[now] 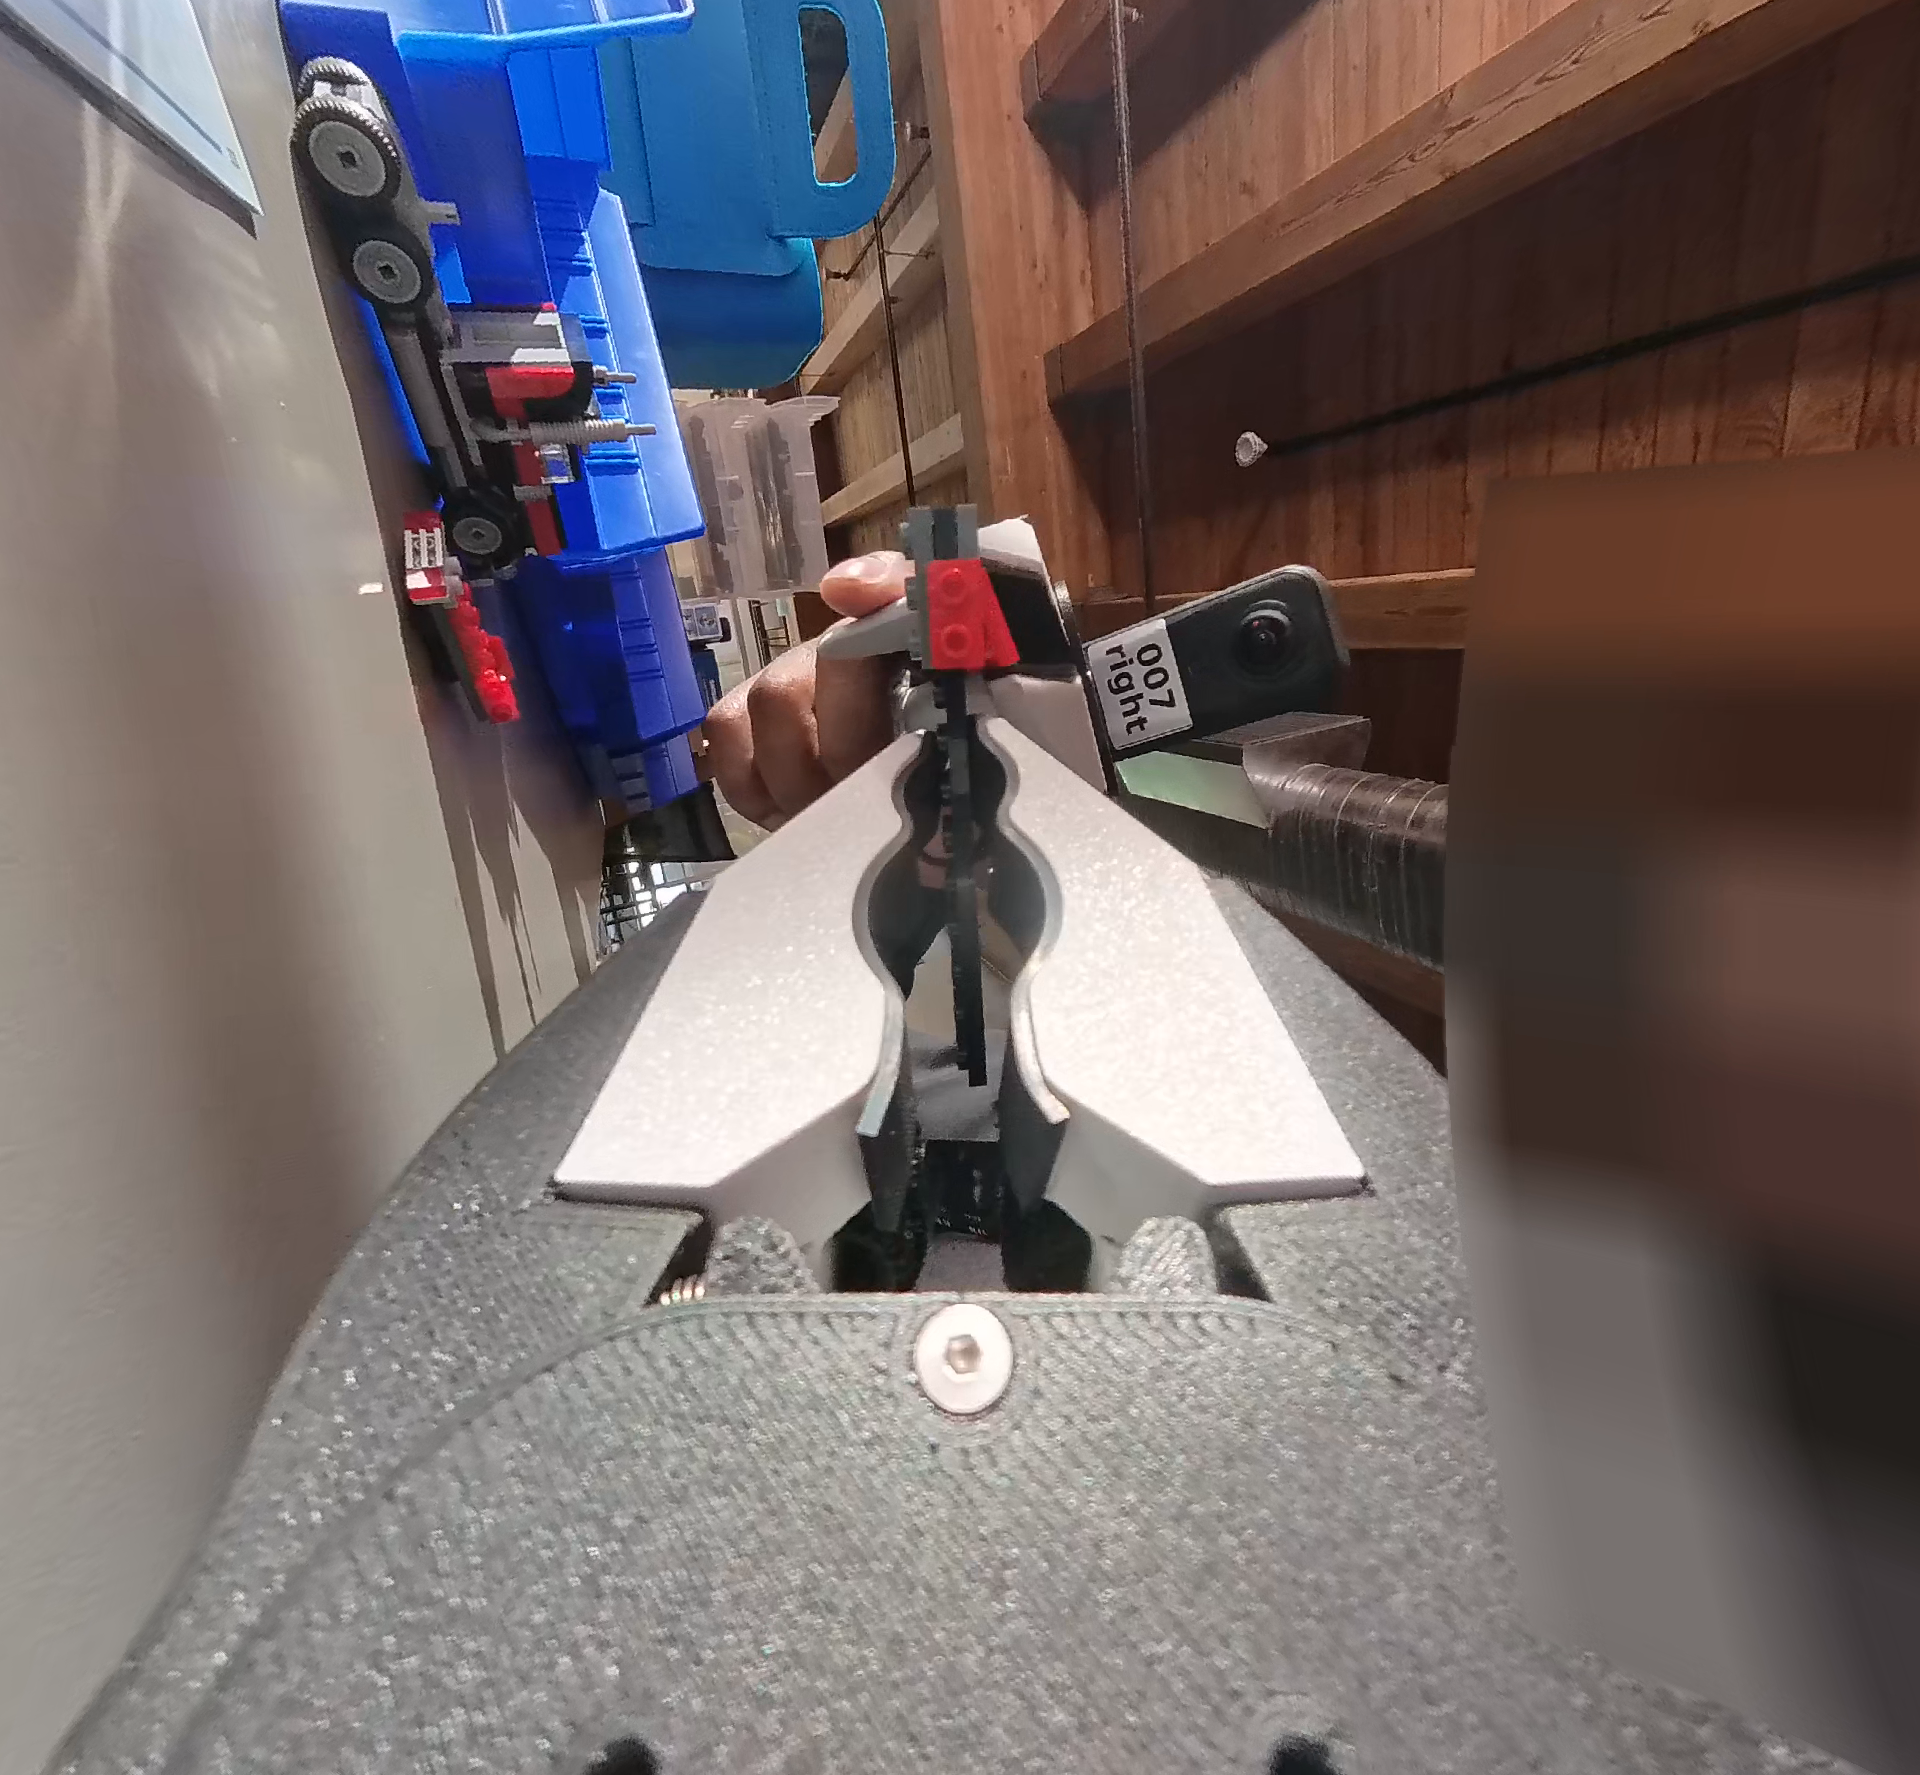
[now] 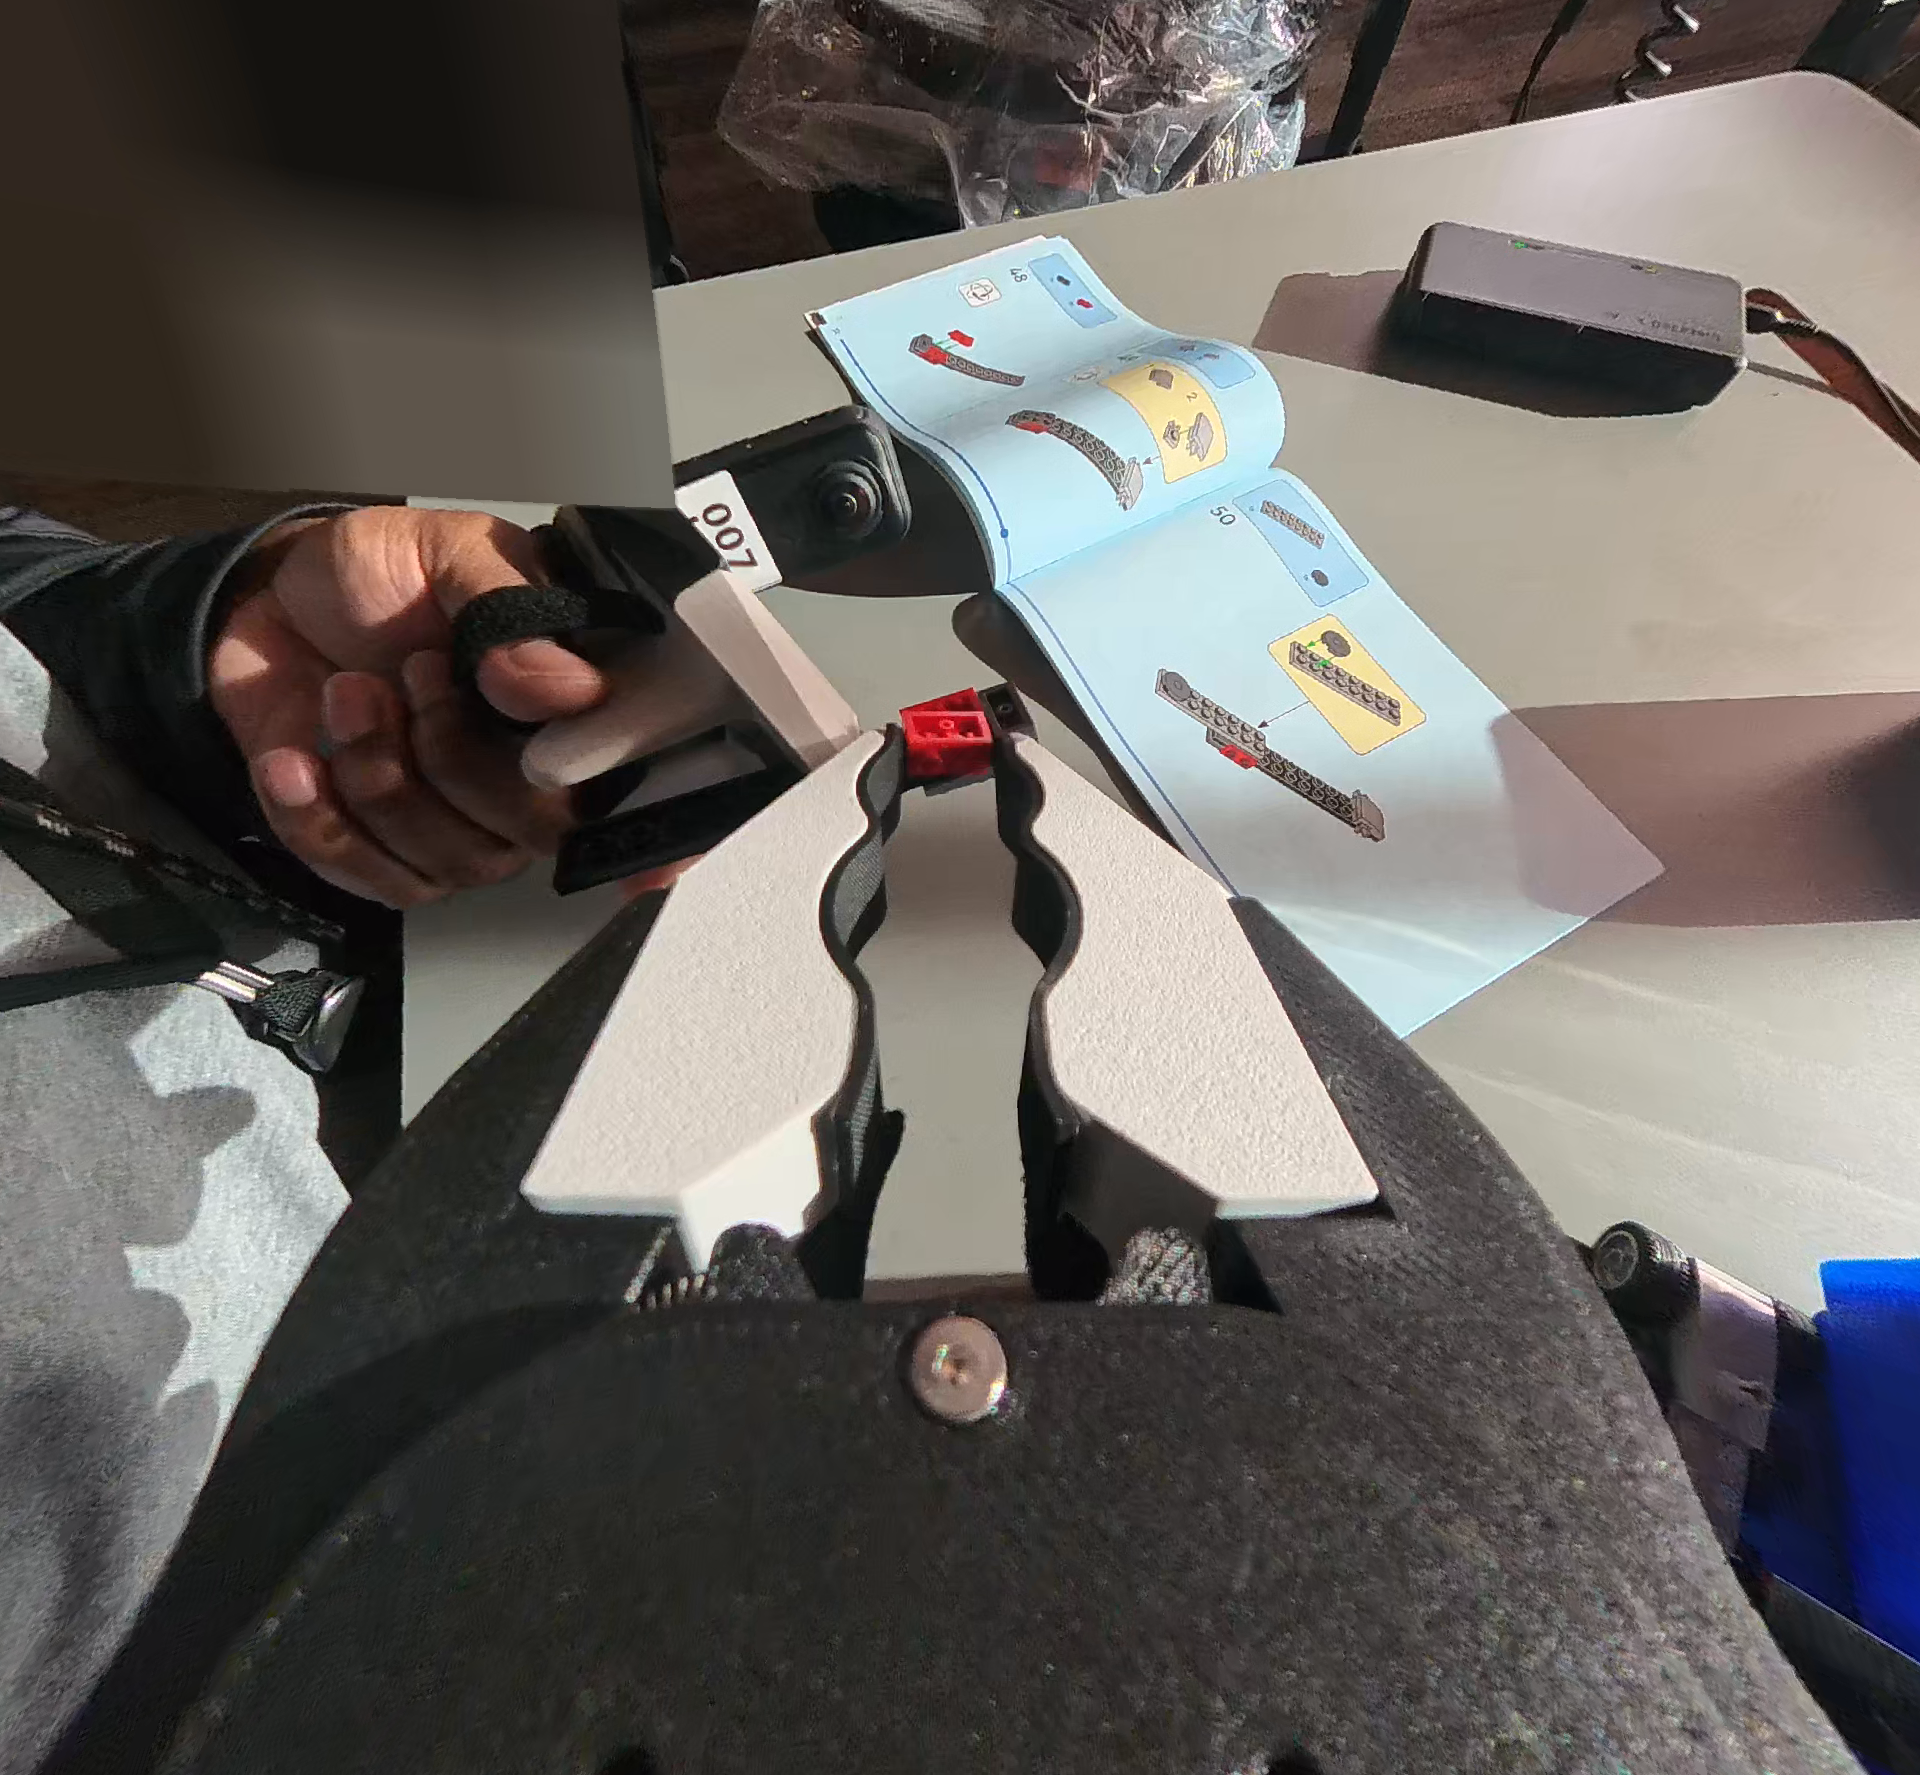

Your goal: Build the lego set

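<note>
Grey table, red brick clamped

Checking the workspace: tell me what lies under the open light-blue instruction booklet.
The open light-blue instruction booklet lies flat on the grey table. Only tabletop shows around it; whatever sits beneath its pages is covered.
</note>
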`<state>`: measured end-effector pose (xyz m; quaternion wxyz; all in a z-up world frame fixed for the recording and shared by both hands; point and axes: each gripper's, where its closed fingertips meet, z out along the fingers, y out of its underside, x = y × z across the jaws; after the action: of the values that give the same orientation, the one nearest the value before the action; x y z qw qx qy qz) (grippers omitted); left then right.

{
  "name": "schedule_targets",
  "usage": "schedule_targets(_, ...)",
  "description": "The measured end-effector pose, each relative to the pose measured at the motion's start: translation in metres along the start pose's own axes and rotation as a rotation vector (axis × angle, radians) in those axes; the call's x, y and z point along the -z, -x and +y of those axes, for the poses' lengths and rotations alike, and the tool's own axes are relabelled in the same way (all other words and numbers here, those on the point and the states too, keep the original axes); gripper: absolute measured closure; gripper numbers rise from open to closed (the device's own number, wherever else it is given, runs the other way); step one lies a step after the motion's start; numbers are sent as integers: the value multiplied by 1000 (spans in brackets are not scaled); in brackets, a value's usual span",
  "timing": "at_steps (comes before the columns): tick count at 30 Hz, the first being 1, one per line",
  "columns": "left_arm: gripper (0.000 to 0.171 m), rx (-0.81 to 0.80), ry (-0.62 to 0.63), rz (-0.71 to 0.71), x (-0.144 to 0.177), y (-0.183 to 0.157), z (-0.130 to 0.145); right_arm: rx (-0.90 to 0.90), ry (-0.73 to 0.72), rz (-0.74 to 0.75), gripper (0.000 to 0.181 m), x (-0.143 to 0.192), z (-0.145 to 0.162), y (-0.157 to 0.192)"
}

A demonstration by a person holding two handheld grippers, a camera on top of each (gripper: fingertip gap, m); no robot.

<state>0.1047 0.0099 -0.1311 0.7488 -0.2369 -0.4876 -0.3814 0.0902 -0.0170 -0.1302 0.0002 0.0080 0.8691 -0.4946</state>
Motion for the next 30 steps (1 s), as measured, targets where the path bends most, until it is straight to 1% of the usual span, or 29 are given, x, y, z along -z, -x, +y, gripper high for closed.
schedule_targets(6, 166, 6, -8, 6, 0, 0, -1, -16, -8, 2, 161, -1, 0, -1)
schedule_targets(9, 167, 8, -8, 8, 0, 0, -1, -33, -12, 8, 152, 0, -1, -3)
schedule_targets(15, 167, 8, -11, 15, 0, -2, -1, -79, -26, -2, 148, 1, -1, -4)
schedule_targets(18, 167, -7, -12, 16, 0, -3, -2, -194, -49, -35, 145, 3, 0, -4)
schedule_targets(20, 167, -18, -7, 16, 0, -3, -1, -329, -68, -51, 146, 3, 2, -8)
schedule_targets(24, 167, -51, 2, 4, -1, -3, 1, -573, -135, -171, 146, 2, 2, -3)
schedule_targets(26, 166, -63, 5, -1, -2, -3, 1, -625, -150, -203, 146, 1, 2, -1)
schedule_targets(30, 166, -96, 20, -16, -3, -3, 4, -663, -170, -243, 148, 0, 1, 1)
